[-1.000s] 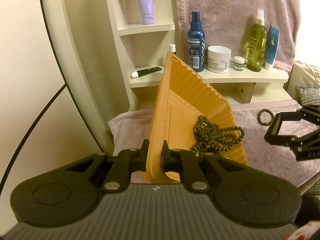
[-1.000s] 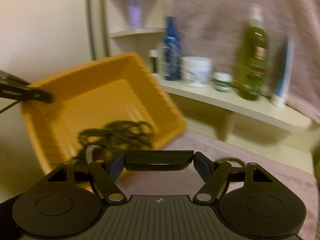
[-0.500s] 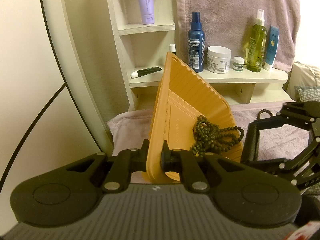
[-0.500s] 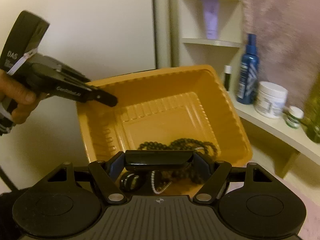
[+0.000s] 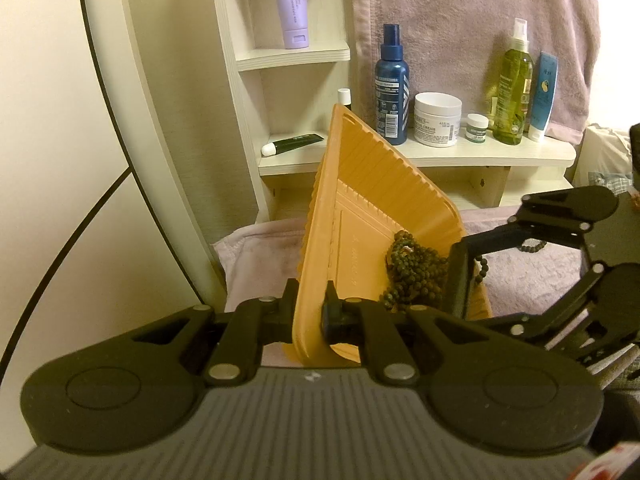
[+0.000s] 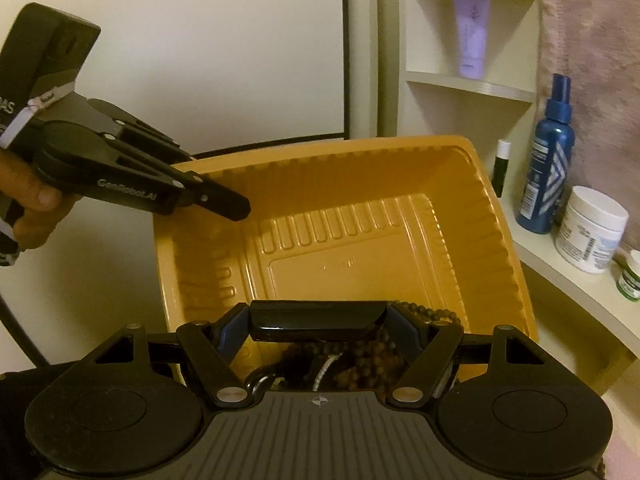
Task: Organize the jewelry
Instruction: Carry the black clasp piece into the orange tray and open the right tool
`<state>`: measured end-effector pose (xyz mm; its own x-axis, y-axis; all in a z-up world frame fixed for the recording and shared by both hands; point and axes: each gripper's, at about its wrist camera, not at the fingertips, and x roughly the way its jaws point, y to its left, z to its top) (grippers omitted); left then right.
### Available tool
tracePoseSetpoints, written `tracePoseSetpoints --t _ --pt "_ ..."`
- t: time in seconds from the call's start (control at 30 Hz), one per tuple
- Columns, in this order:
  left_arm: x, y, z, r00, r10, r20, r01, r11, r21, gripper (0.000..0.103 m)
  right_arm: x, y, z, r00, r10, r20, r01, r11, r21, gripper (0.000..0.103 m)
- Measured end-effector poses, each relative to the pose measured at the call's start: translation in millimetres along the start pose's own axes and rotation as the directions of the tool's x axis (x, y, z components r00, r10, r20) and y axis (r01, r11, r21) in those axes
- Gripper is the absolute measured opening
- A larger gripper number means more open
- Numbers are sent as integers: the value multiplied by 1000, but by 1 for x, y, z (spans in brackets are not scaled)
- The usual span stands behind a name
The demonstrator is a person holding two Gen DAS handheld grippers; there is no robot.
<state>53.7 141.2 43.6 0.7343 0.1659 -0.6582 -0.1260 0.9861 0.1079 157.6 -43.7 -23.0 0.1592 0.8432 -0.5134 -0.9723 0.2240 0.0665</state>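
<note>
My left gripper is shut on the near rim of an orange plastic tray, which it holds tipped up on edge over the mauve towel. Dark bead strands lie heaped in the tray's low corner. My right gripper is shut on a wide, glossy black flat piece held across its blue pads, just over the beads inside the tray. In the right wrist view the left gripper pinches the tray's left rim. A bead bracelet lies on the towel, partly hidden behind the right gripper.
A pale shelf behind the tray carries a blue spray bottle, a white jar, a green bottle and a small pot. A lilac tube stands on a higher shelf. A person's hand grips the left tool.
The right gripper has swung left from above the towel to over the tray's low corner, carrying the black piece. The left gripper and the tray have stayed put.
</note>
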Motion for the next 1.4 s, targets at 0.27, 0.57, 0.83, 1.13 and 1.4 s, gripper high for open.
tracePoseSetpoints --t 0.27,0.57,0.83,1.13,1.4 --pt "0 0 -1 1000 -2 1 2 1000 -5 9 12 0 1 1000 4 -18 -4 1000 -13 74" --pt "1 0 -1 1000 -3 0 3 1000 -5 9 13 1 0 1000 9 -9 -9 1000 6 74" --pt "2 2 -2 1000 -3 2 3 1000 -6 9 0 -5 2 998 -59 17 58 997 41 75" --pt "1 1 -2 1000 -2 5 2 1000 -4 9 -42 -26 -34 972 -236 4 228 944 237 75" --pt "0 0 -3 1000 1 9 -1 1000 1 9 -86 -54 -93 870 -477 -122 484 786 383 75"
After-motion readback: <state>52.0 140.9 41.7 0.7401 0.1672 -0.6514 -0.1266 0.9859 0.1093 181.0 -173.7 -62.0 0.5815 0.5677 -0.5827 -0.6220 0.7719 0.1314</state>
